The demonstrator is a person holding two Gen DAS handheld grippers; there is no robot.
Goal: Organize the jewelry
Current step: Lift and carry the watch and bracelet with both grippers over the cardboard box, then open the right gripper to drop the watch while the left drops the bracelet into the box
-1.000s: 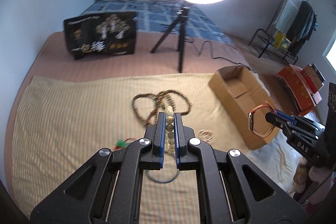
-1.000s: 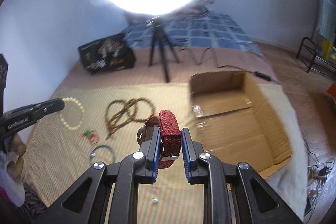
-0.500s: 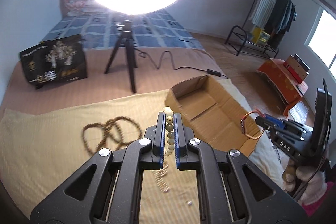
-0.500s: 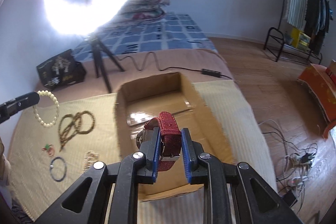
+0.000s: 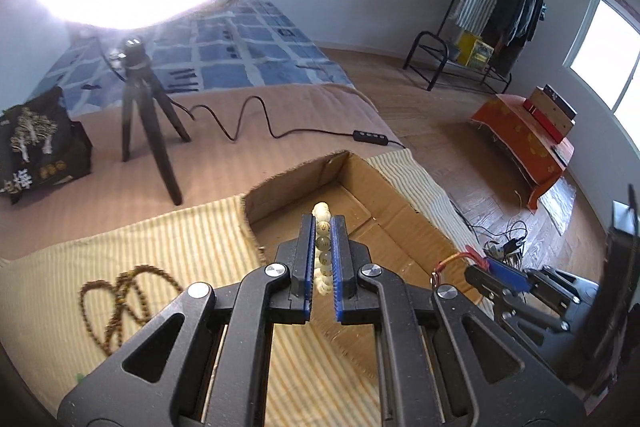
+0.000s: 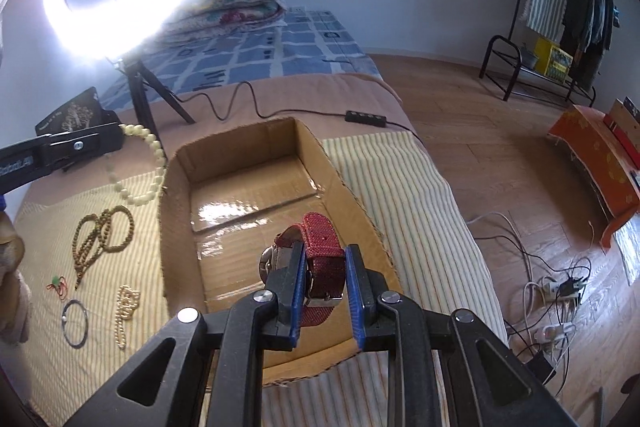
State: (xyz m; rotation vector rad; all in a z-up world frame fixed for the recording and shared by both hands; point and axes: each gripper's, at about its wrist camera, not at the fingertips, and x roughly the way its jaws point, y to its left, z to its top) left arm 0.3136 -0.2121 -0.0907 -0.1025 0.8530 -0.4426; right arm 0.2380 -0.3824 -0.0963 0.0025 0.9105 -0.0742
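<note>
Both grippers have swung from over the loose jewelry to the cardboard box (image 6: 256, 163), the right gripper (image 6: 323, 291) with jaws clamped on the red watch (image 6: 322, 259) above its floor, the left gripper (image 5: 323, 267) with jaws clamped on the pearl bracelet (image 5: 322, 247) at its near-left edge, so both pieces look ready to drop in.

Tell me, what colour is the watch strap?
Red. The watch strap shows best in the right wrist view.
</note>
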